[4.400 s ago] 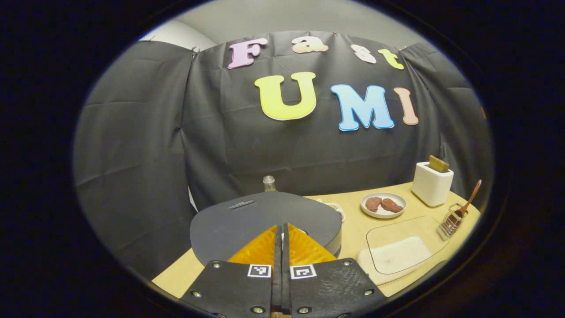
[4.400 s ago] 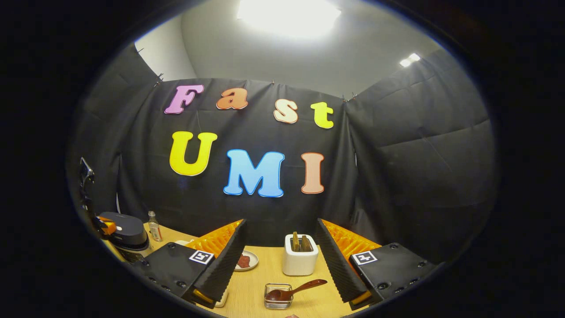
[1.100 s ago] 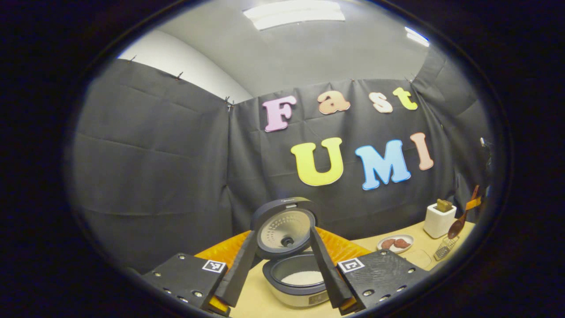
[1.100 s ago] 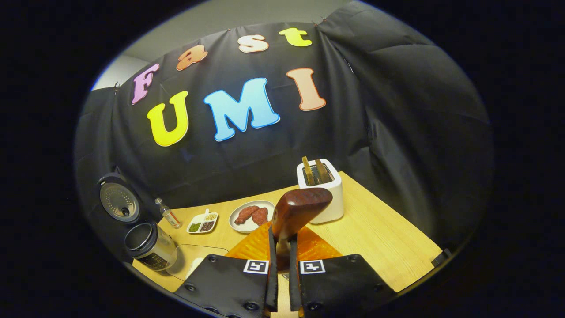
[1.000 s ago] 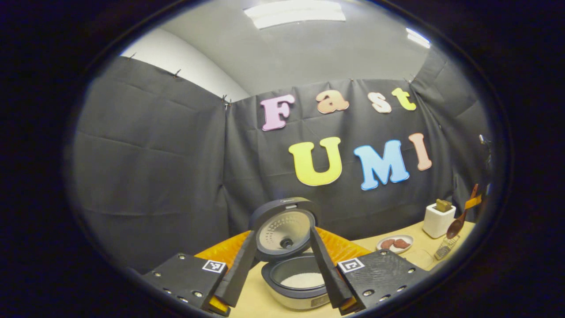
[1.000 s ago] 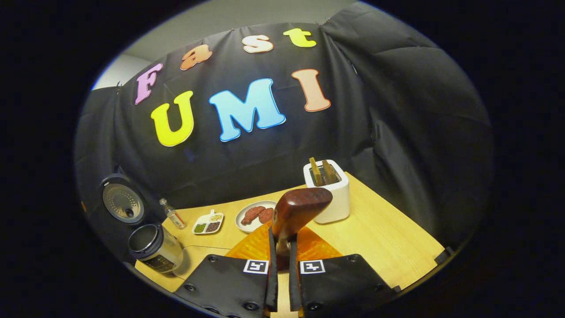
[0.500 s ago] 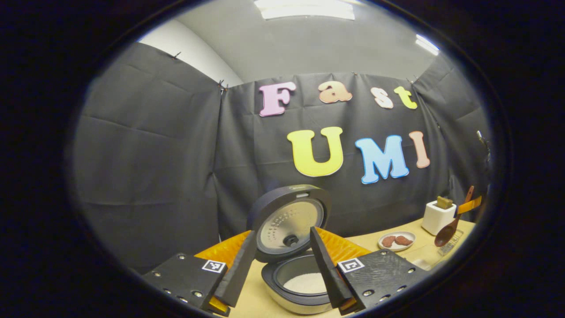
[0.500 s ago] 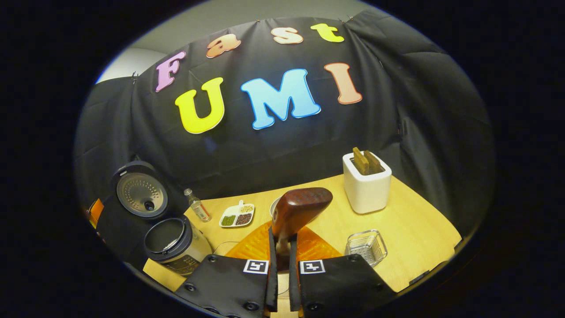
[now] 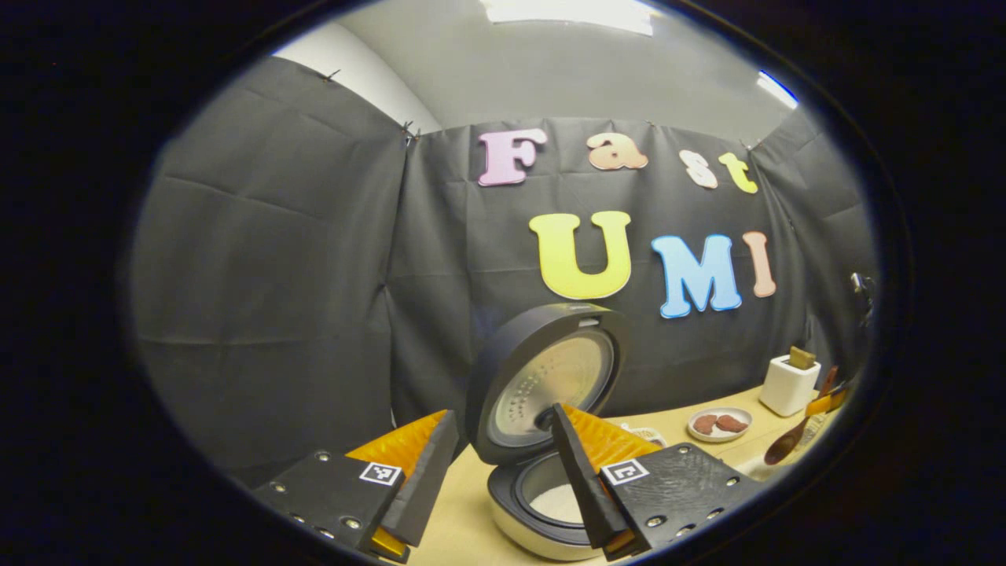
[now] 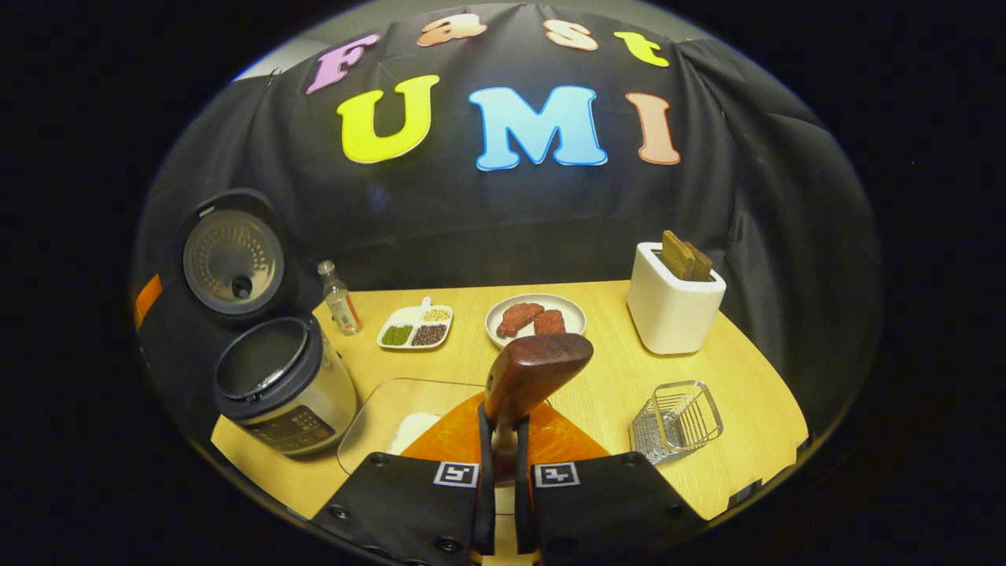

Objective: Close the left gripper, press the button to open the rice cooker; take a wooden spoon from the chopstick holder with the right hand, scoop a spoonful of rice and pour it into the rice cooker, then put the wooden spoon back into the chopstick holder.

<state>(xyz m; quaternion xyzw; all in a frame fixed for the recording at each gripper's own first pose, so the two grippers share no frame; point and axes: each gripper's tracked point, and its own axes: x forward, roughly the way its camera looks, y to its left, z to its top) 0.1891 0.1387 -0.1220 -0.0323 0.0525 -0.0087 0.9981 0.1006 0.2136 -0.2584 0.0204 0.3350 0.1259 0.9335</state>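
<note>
Light wooden table (image 10: 707, 377) carries all items. Dark-lidded silver rice cooker (image 10: 279, 389) stands at the table's left edge, round lid (image 10: 232, 255) raised upright, pot open; in the left gripper view the same rice cooker (image 9: 542, 503) shows white rice inside, lid (image 9: 546, 377) tilted up behind it. Clear rectangular tray (image 10: 393, 420) lies just right of the cooker, with a white heap of rice in it, partly hidden by the right gripper. White box-shaped toaster (image 10: 674, 303) with brown bread slices stands far right. Round white plate (image 10: 536, 317) with two reddish-brown meat pieces sits mid-table; white divided dish (image 10: 415, 326) of green, dark and pale grains lies to its left; small clear bottle (image 10: 338, 297) stands left again. Wire chopstick holder (image 10: 677, 420) lies tilted on its side, front right. Left gripper (image 9: 503, 456): fingers spread wide, holding nothing, in front of the cooker. Right gripper (image 10: 503, 472): fingers pinched on the dark brown wooden spoon (image 10: 534, 373), held above the tray.
</note>
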